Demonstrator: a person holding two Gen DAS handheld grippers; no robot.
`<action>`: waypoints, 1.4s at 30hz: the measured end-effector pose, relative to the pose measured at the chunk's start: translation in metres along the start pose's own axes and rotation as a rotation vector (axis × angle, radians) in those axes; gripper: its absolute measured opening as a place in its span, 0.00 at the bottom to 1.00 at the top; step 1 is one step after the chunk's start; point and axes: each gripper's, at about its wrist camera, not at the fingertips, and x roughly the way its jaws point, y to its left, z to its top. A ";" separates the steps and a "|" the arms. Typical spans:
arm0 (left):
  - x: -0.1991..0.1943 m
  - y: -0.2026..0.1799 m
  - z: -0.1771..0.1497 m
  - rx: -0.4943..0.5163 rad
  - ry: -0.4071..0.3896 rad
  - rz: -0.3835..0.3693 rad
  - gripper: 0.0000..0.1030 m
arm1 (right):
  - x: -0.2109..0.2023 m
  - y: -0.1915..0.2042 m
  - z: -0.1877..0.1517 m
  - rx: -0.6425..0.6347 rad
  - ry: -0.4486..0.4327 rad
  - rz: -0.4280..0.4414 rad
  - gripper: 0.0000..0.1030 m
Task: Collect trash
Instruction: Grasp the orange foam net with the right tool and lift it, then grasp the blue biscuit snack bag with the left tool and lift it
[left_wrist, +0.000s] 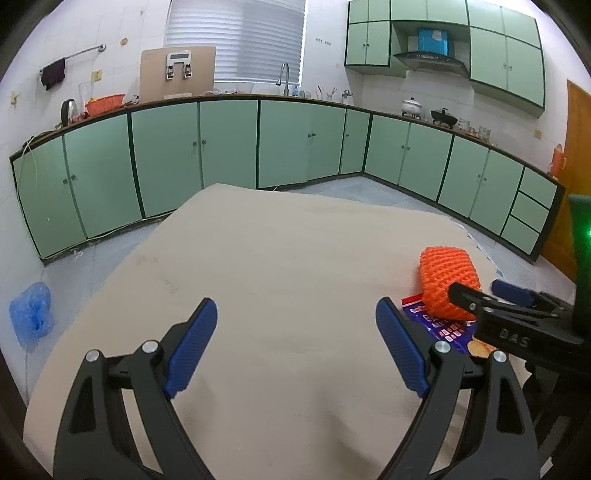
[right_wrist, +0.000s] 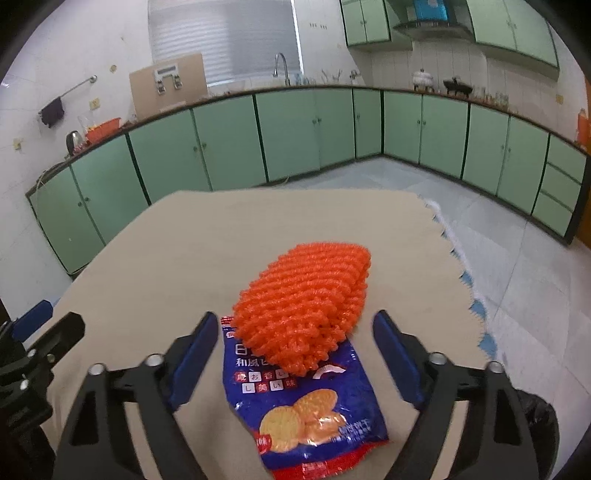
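An orange foam fruit net (right_wrist: 306, 306) lies on the beige table (right_wrist: 166, 258), partly on top of a blue biscuit wrapper (right_wrist: 303, 402). My right gripper (right_wrist: 295, 354) is open, its blue fingers either side of the net and wrapper, holding nothing. My left gripper (left_wrist: 295, 347) is open and empty over bare table to the left. In the left wrist view the net (left_wrist: 447, 280) and the wrapper (left_wrist: 443, 325) lie at the right, with the right gripper (left_wrist: 480, 291) around them.
A black bin bag (right_wrist: 535, 417) shows at the lower right beside the table. A blue plastic bag (left_wrist: 31, 314) lies on the floor at the left. Green kitchen cabinets (left_wrist: 221, 147) run along the back walls. The tablecloth's right edge (right_wrist: 454, 258) is ragged.
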 end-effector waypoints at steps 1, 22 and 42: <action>0.001 0.000 0.000 0.000 0.001 0.000 0.82 | 0.002 -0.001 -0.001 0.002 0.009 0.009 0.63; 0.003 -0.069 -0.015 0.058 0.046 -0.116 0.82 | -0.044 -0.053 -0.008 0.044 -0.065 0.066 0.16; 0.061 -0.137 -0.036 0.063 0.259 -0.182 0.61 | -0.062 -0.108 -0.036 0.079 -0.098 0.032 0.16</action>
